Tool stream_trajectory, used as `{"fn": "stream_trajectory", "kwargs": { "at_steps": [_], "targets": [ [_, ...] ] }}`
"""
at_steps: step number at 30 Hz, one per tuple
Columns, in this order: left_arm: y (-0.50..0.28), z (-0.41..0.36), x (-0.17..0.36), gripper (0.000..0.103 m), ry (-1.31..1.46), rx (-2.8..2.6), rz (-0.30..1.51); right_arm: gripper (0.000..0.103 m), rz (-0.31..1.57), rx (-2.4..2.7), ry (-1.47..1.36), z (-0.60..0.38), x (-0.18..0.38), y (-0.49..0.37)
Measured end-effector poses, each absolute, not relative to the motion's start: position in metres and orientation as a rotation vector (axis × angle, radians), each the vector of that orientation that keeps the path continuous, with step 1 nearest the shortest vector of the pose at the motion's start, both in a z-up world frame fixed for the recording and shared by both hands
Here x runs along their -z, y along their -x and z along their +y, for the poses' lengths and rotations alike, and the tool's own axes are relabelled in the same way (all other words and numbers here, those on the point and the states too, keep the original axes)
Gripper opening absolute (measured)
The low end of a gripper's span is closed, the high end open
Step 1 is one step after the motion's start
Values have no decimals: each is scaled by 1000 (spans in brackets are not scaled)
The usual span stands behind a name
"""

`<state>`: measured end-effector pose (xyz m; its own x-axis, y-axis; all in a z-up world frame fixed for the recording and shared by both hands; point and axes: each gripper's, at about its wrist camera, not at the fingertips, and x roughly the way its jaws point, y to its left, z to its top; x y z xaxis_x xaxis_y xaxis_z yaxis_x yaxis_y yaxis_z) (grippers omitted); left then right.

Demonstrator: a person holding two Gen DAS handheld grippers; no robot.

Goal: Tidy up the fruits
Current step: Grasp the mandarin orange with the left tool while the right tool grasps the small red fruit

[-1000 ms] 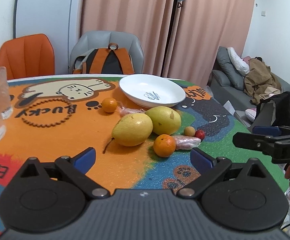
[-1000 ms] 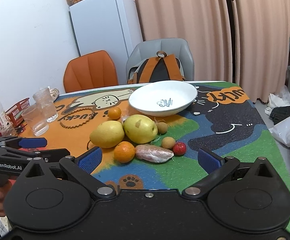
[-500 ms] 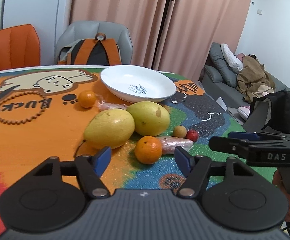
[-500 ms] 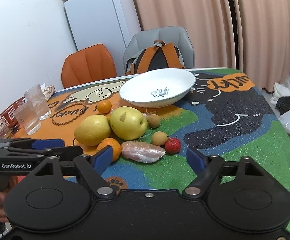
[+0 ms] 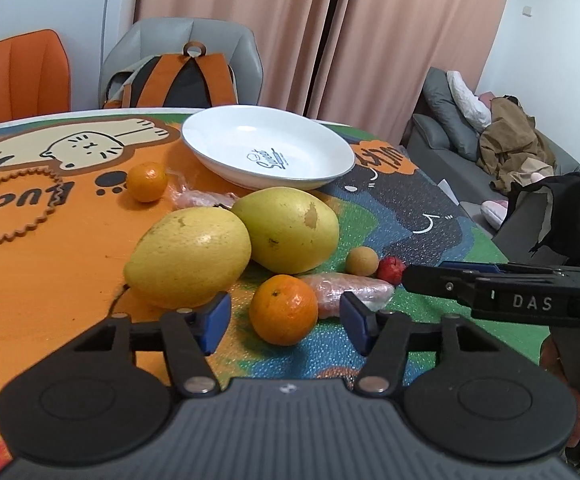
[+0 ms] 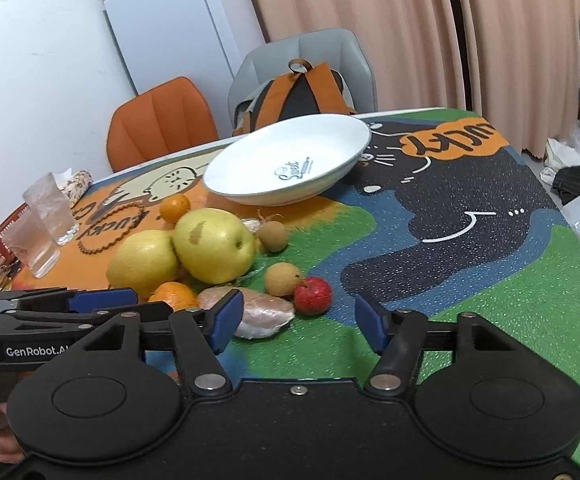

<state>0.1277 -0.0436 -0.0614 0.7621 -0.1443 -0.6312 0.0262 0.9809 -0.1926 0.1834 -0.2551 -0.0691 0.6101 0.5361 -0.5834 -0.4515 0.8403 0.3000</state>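
From the left wrist view, the left gripper (image 5: 286, 322) has its jaws partly apart and they have just been closing in; an orange (image 5: 283, 309) sits on the table mat (image 5: 50, 264) in the gap between the blue pads (image 5: 215, 322), which stand clear of it. Taking the white plate (image 5: 268, 152) as landmark, two large yellow-green fruits (image 5: 290, 229) lie touching each other just on the near side of it, the orange nearer still, with a wrapped pinkish item (image 5: 354, 289) beside the orange. A tan longan (image 5: 362, 261) and a small red fruit (image 5: 391, 269) sit near-right of the plate, and a smaller orange (image 5: 147, 181) to its left. The right gripper (image 5: 434, 278) reaches in from the right edge. From the right wrist view, the right gripper (image 6: 298, 322) also shows half-open jaws that have just been narrowing, holding nothing; the wrapped item (image 6: 264, 314) and red fruit (image 6: 313, 295) lie just ahead of them, on the near side of the plate (image 6: 290, 170). Two glasses (image 6: 44, 228) stand well left of the plate.
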Motion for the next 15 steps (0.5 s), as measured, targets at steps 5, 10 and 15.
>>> {"fn": "stream_trajectory", "kwargs": {
  "at_steps": [5, 10, 15],
  "targets": [
    [-135, -45, 66, 53, 184, 89, 723, 57, 722, -573, -121, -253, 72, -192],
    [-139, -45, 71, 46, 188, 85, 739, 56, 731, -581, -113, -248, 74, -197],
    [-140, -44, 73, 40, 198, 83, 746, 43, 752, -592, -120, -245, 79, -201]
  ]
}}
